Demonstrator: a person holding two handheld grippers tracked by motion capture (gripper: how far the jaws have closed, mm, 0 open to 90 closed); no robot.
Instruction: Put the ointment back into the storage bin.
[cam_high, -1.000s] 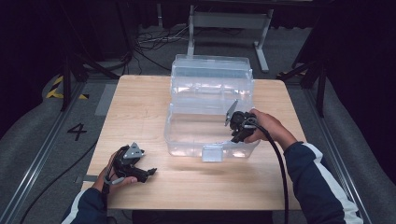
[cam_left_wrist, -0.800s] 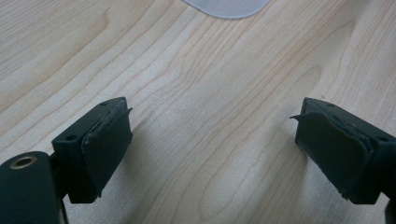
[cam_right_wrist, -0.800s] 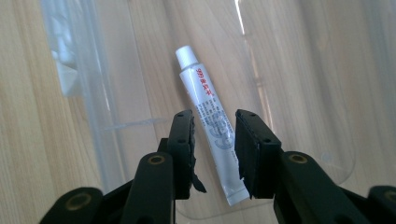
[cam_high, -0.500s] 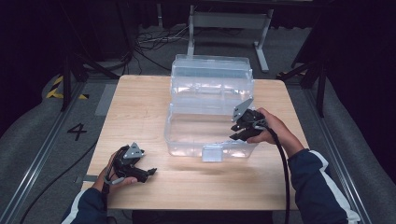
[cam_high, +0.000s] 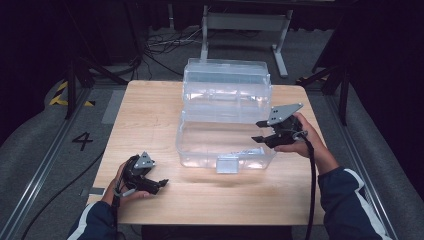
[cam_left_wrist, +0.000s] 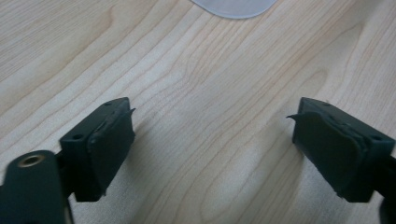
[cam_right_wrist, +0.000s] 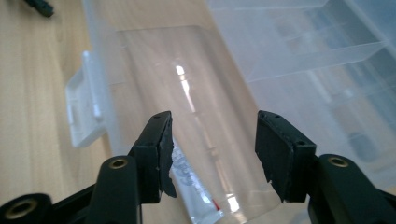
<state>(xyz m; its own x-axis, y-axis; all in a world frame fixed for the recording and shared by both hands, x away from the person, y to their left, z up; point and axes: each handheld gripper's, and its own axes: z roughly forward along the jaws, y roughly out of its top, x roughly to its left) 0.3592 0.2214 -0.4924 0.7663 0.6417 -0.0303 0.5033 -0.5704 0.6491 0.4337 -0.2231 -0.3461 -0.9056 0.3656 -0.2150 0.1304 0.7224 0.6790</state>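
Opening right gripper (cam_high: 257, 131) jaws over clear box (cam_high: 200, 145)

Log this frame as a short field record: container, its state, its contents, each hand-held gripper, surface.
container: clear plastic storage box
state: lid swung up at the back
contents: a tube lies on the box floor
left hand-held gripper: open, empty, resting on the wooden table
right hand-held gripper: jaws just been opening, nothing between them, above the box's right end
latch: on the front wall
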